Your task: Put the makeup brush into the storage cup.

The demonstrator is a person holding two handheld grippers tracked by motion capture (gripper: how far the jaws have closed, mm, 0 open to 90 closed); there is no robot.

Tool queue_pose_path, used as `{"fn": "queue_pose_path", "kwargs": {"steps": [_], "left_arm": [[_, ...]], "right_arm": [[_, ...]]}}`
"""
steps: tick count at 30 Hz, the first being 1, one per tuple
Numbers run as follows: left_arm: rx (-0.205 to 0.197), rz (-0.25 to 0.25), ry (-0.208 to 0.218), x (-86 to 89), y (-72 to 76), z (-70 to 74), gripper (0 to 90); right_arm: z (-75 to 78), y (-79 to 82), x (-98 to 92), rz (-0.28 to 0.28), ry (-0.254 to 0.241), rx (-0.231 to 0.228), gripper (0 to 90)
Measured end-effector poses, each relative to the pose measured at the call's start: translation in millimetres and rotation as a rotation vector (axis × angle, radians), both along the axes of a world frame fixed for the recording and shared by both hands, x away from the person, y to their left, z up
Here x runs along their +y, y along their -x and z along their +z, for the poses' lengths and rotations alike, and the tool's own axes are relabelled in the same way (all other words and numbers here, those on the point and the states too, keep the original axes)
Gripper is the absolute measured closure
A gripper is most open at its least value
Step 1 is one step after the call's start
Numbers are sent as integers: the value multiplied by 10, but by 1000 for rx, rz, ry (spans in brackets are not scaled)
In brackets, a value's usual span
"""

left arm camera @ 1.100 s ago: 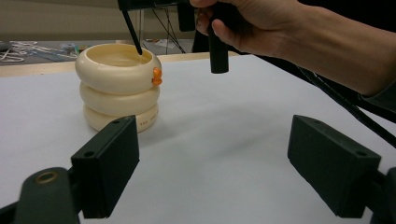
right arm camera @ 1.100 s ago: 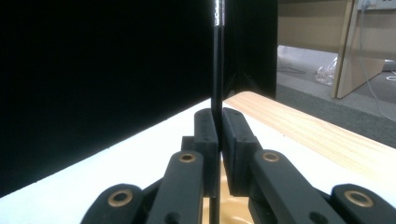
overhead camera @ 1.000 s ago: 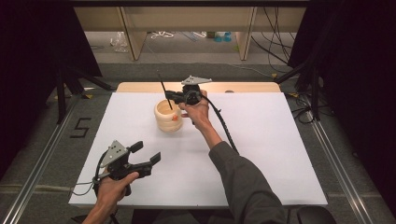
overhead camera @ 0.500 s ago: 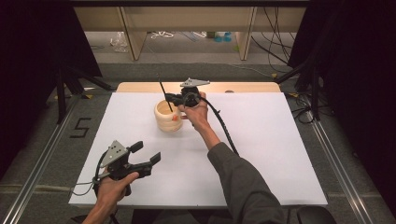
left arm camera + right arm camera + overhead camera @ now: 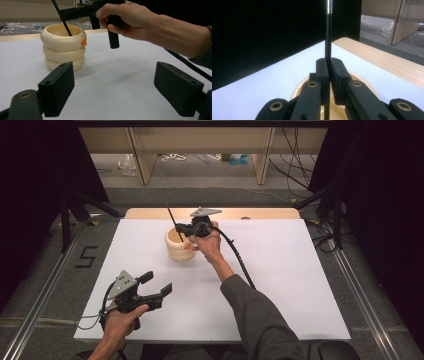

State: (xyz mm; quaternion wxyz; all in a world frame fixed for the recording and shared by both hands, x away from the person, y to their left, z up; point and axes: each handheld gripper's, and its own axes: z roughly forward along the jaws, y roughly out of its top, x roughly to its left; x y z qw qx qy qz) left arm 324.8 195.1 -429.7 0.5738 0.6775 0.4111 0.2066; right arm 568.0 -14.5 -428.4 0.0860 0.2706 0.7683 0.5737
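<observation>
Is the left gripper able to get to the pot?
Probably yes. The left gripper is open, with bare table between it and the pot. The right gripper holds a stick above it.

Your right gripper (image 5: 181,227) w/ thin black rod (image 5: 171,216) nudged slightly over ribbed cream plastic pot (image 5: 180,247), rod tilt approx. unchanged

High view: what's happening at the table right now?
A person works at a white table. The right gripper is shut on a thin black stick, whose lower end dips into a cream ribbed pot. The left gripper is held open near the table's front edge, gripping nothing.
</observation>
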Motion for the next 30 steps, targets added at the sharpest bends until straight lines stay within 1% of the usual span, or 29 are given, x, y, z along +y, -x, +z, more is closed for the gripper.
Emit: {"fn": "queue_pose_path", "kwargs": {"steps": [2,3,4,5,6,8,13,15,16,17,18,19,20,21,23,25,26,28,29,30], "left_arm": [[0,0,-1,2,-1,0,159],[0,0,0,1,-1,0,159],[0,0,1,-1,0,0,160],[-1,0,1,0,1,1,160],[-1,0,0,0,0,1,159],[0,-1,-1,1,-1,0,159],[-1,1,-1,1,0,1,160],[-1,1,-1,1,-1,1,159],[-1,1,-1,2,-1,0,160],[0,1,-1,2,-2,0,159],[0,1,-2,1,-2,0,159],[-1,1,-2,1,-1,0,159],[-1,1,-2,1,-1,0,160],[-1,1,-2,1,-2,-1,159],[-2,-2,-4,-3,-5,-5,159],[-3,-3,-4,-6,-5,-6,159],[-4,-4,-5,-6,-4,-2,160],[-3,-1,-4,0,-3,-2,159],[-3,-1,-4,2,-3,-1,159],[-3,0,-4,2,-3,-1,159]], "right_arm": [[-29,2,17,0,9,-7,856],[-38,4,26,2,4,0,857],[-42,3,20,-5,24,-8,856],[-44,5,23,-3,24,-5,856],[-52,0,29,2,14,-12,856],[-46,5,18,-3,27,-9,856],[-49,1,0,-9,44,-7,856],[-52,1,-11,-15,44,-8,856],[-64,-6,-12,-8,29,-7,855],[-65,-5,-25,-20,45,-8,854],[-78,-11,-24,-12,34,3,852],[-76,-10,-44,-16,54,14,851],[-78,-11,-54,-19,56,13,848],[-81,-11,-59,-30,49,12,830],[-78,-15,-61,-31,25,17,784],[-64,-12,-72,-33,33,23,774],[-34,-10,-82,-45,34,6,735],[-11,-10,-92,-54,25,13,707],[8,-7,-105,-62,31,18,682],[22,-7,-113,-63,26,22,654]]}}
